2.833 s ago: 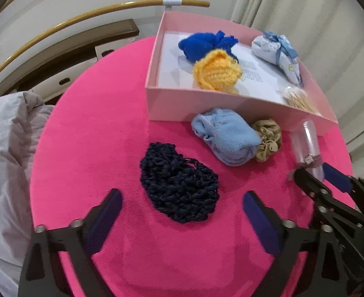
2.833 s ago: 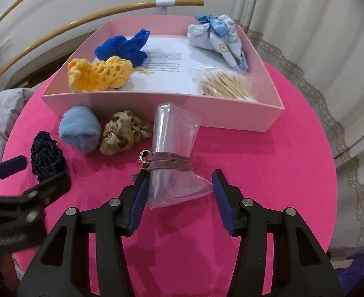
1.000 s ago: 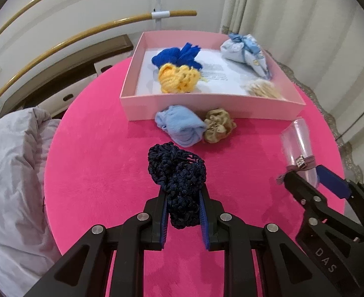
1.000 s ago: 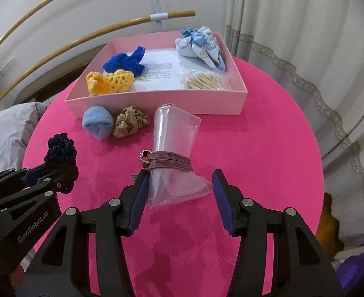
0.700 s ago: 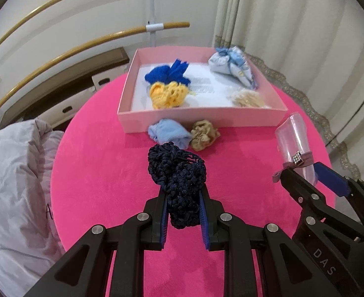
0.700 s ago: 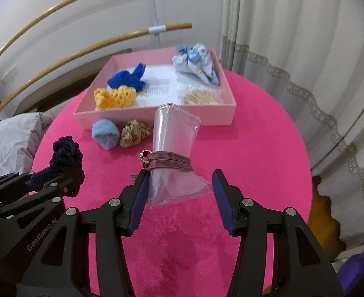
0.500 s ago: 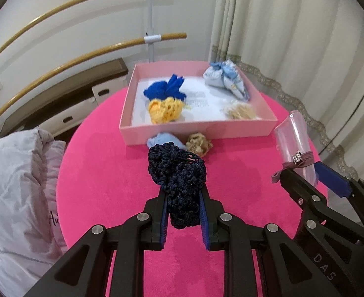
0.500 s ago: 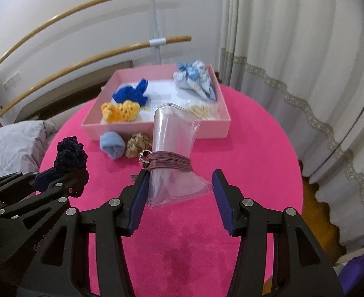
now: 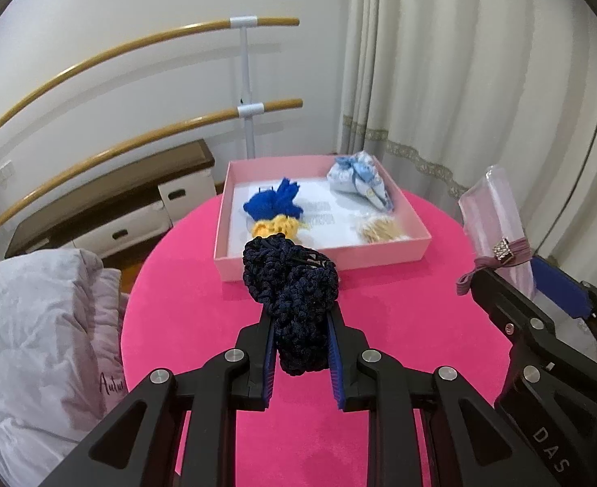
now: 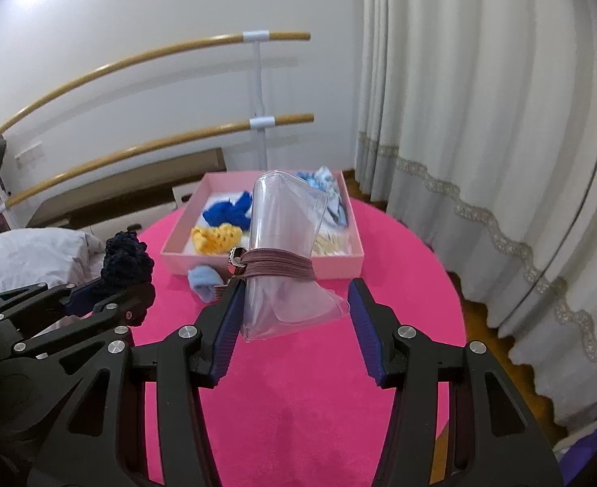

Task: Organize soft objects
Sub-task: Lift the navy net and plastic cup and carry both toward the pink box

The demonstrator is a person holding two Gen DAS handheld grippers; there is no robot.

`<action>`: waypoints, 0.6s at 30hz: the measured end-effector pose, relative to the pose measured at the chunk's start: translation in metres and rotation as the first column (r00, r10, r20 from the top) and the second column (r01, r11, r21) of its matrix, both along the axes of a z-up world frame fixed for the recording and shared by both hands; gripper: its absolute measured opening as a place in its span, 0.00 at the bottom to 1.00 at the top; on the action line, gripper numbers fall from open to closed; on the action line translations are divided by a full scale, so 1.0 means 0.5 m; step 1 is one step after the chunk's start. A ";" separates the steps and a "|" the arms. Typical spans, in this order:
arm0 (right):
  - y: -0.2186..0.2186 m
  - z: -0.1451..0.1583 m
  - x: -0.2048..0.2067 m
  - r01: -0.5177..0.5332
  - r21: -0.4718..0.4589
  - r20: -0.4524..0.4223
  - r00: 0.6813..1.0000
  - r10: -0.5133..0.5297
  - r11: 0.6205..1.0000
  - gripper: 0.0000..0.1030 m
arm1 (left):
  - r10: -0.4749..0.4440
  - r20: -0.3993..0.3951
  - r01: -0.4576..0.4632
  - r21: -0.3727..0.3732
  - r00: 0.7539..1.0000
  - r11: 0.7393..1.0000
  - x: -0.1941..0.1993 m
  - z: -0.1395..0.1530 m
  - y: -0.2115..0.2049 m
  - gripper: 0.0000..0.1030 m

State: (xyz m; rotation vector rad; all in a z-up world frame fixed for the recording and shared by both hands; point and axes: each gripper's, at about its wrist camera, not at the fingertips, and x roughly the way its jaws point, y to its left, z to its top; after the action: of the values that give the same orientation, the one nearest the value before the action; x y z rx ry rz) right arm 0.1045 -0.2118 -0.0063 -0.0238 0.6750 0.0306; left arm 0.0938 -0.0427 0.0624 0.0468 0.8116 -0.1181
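Observation:
My left gripper (image 9: 300,324) is shut on a dark navy crocheted piece (image 9: 290,280) and holds it up above the round pink table (image 9: 201,316). My right gripper (image 10: 296,288) carries a clear plastic bag (image 10: 282,219) bound with a mauve hair tie (image 10: 278,268); the bag sits between its pads. Behind them stands the pink box (image 9: 326,259) with a blue knit (image 9: 274,203), a yellow crochet (image 9: 276,225), a pale blue bundle (image 9: 357,176) and a beige packet (image 9: 379,229). A light blue soft piece (image 10: 205,280) lies in front of the box.
A grey quilt (image 9: 34,324) lies left of the table. Two wooden rails (image 9: 136,138) and a low cabinet (image 9: 95,211) run along the far wall. Cream curtains (image 9: 460,81) hang at the right. The table's edge curves close on the right side.
The left gripper, open over the navy piece at first, has shut on it. Both grippers have risen with their loads, so table and box look smaller and farther.

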 end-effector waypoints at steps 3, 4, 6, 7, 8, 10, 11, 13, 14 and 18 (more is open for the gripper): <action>0.002 0.017 -0.017 0.006 -0.007 0.031 1.000 -0.006 1.000 0.47 | -0.005 0.025 0.005 -0.003 1.000 1.000 -0.024 0.018 0.002 0.19; 0.002 0.023 -0.022 0.006 -0.006 0.043 0.999 -0.005 1.000 0.47 | -0.006 0.035 0.006 -0.004 0.999 1.000 -0.034 0.025 0.003 0.19; 0.003 0.033 -0.033 0.006 -0.004 0.065 0.998 -0.005 1.000 0.47 | -0.008 0.052 0.008 -0.003 0.999 1.000 -0.050 0.037 0.003 0.19; 0.001 0.036 -0.035 0.006 -0.005 0.073 0.997 -0.006 1.000 0.47 | -0.011 0.063 0.011 -0.003 0.998 1.000 -0.062 0.045 0.004 0.19; 0.002 0.041 -0.041 0.008 -0.009 0.087 0.996 -0.007 1.000 0.47 | -0.013 0.067 0.013 -0.004 0.998 1.000 -0.066 0.048 0.003 0.19; 0.003 0.047 -0.044 0.011 -0.014 0.102 0.995 -0.009 1.000 0.47 | -0.020 0.086 0.020 -0.003 0.996 1.000 -0.082 0.059 0.001 0.19; 0.004 0.049 -0.045 0.011 -0.015 0.107 0.994 -0.009 1.000 0.47 | -0.018 0.093 0.018 -0.002 0.996 1.000 -0.083 0.062 0.002 0.20; 0.006 0.053 -0.049 0.008 -0.014 0.113 0.994 -0.007 1.000 0.47 | -0.013 0.110 0.012 0.002 0.994 1.000 -0.097 0.070 0.001 0.21; 0.006 0.054 -0.051 0.008 -0.015 0.116 0.993 -0.007 1.000 0.47 | -0.012 0.116 0.012 0.004 0.993 1.000 -0.101 0.072 0.000 0.21; 0.006 0.058 -0.055 0.012 -0.018 0.128 0.992 -0.010 1.000 0.47 | -0.021 0.130 0.021 0.005 0.991 1.000 -0.120 0.078 -0.004 0.21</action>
State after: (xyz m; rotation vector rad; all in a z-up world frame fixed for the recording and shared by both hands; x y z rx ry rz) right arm 0.0771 -0.2087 0.0229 -0.0396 0.5471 0.0123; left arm 0.0339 -0.0445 0.1013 0.0662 0.6810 -0.1322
